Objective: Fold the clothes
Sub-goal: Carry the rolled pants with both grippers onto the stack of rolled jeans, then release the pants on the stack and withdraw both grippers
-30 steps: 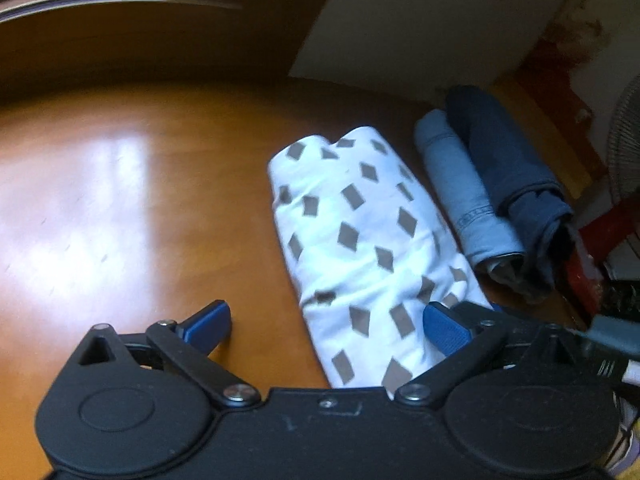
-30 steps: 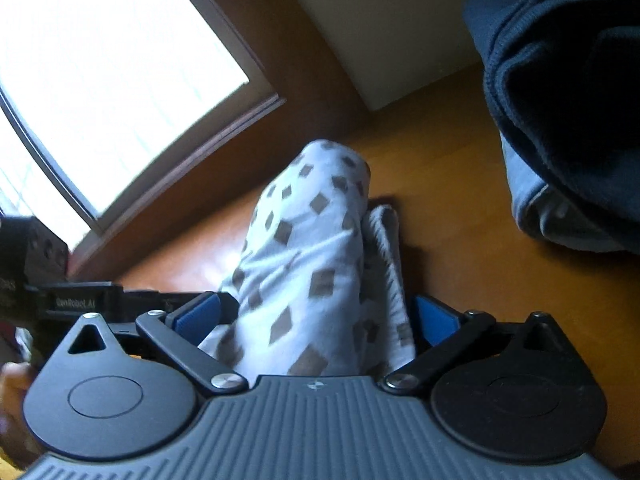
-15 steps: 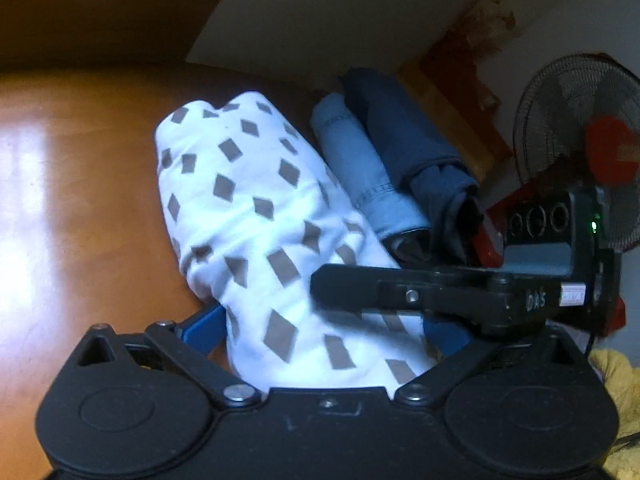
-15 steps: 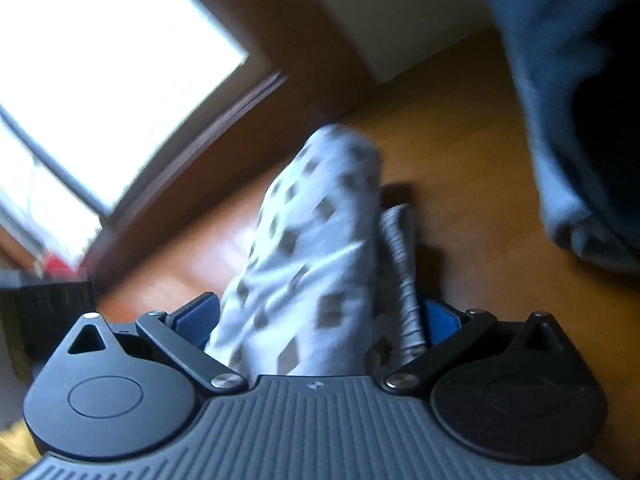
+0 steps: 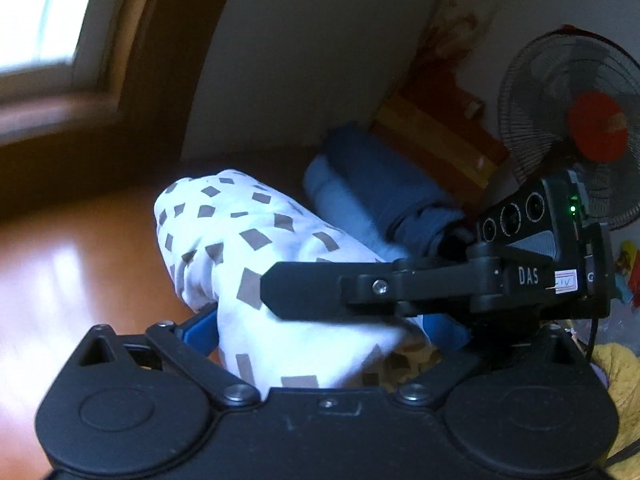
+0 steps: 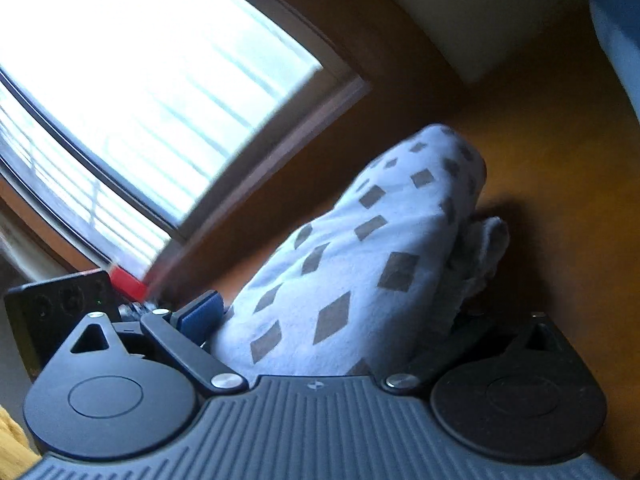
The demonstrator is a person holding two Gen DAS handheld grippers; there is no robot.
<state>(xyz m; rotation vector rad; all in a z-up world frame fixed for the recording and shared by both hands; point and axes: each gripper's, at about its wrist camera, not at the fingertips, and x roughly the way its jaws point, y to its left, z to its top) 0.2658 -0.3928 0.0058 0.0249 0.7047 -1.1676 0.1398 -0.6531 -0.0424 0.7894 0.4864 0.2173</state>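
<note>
Left tool (image 5: 320,330) clamped on the white garment with grey diamonds (image 5: 256,240), a folded bundle raised above the orange wooden bench (image 5: 80,256). Right tool (image 6: 320,320) gripping the same garment from the other side, its body lettered "DAS", beside a small handwritten label too blurred to read. Behind, rolled blue clothes (image 5: 372,184); further right, a fan (image 5: 580,128).

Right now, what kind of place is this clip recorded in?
Most likely a lived-in room at home: a standing fan in the corner, a wood-framed window, and rolled jeans beside the patterned garment on a wooden surface.
</note>
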